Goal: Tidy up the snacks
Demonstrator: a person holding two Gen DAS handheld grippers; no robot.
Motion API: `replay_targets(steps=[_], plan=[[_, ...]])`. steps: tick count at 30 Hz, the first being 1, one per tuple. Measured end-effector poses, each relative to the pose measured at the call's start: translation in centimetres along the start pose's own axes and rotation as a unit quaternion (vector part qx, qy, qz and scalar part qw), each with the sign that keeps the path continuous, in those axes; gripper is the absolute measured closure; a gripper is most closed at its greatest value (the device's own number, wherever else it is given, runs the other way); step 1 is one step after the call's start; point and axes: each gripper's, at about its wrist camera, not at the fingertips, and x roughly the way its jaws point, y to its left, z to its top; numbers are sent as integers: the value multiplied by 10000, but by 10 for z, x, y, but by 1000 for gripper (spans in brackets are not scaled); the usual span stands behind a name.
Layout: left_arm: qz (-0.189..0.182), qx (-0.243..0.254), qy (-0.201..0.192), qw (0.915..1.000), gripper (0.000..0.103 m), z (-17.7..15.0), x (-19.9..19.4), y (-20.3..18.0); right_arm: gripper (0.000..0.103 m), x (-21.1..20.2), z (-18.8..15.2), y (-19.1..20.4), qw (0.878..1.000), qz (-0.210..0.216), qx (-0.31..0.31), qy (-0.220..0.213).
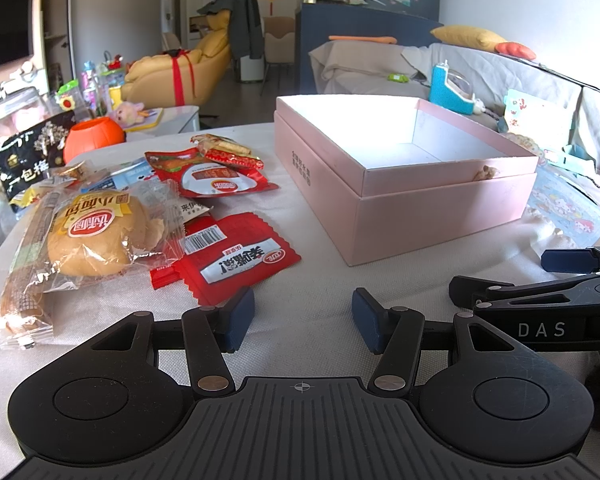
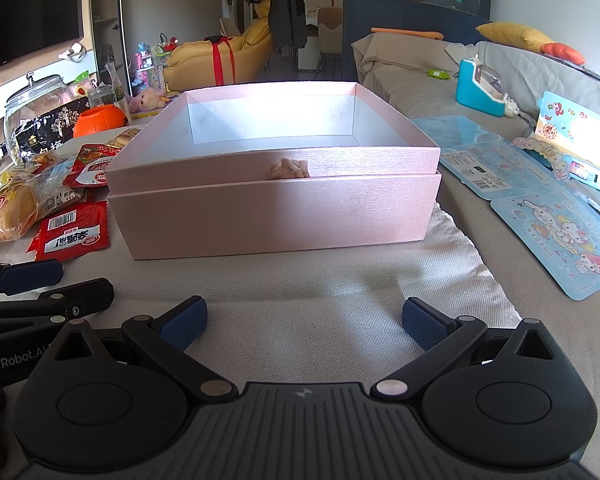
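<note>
Left gripper (image 1: 303, 320): low, level, jaws apart, holding nothing. Right gripper (image 2: 304, 322): low, level, jaws spread wider, also holding nothing. The two sit side by side, close together.

Black left claw (image 1: 303, 319) and right claw (image 2: 304, 322), blue pads.

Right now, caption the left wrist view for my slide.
Open left gripper faces snack packets beside an empty pink box.
</note>
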Motion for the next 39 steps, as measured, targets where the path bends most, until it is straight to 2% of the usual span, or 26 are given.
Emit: replay_targets(steps=[15,18,20,23,26,29,30,32,34,36,39], plan=[[-6,-5,-1,10000,43,0,0,1,0,1,0,0,10000,0,-1,0],[-140,-30,17,9999,45,0,-2,6,0,0,1,-1,9999,63,-65,69],[-257,30,116,9996,47,3,-9,12,0,0,5,-4,9993,229,-158,265],[-438,-17,51,9990,48,13,-23,26,0,-4,10,-4,9977,356,-245,530],[-394,-223,-202,9988,48,28,-41,54,0,-3,9,-4,9972,348,-331,572],[-142,-534,-354,9978,48,37,-54,86,0,1,16,0,9960,324,-315,767],[22,-651,-365,9972,48,39,-55,97,0,3,22,4,9947,499,-348,827],[235,-864,-330,9954,48,40,-56,114,0,5,32,11,9921,959,-283,759],[274,-1085,-265,9934,48,39,-56,130,0,6,42,22,9903,1259,-243,530],[213,-1189,-250,9924,48,37,-57,138,0,9,53,38,9900,1300,-452,305],[205,-1172,-264,9925,48,36,-55,141,0,20,68,57,9893,1303,-583,294]])
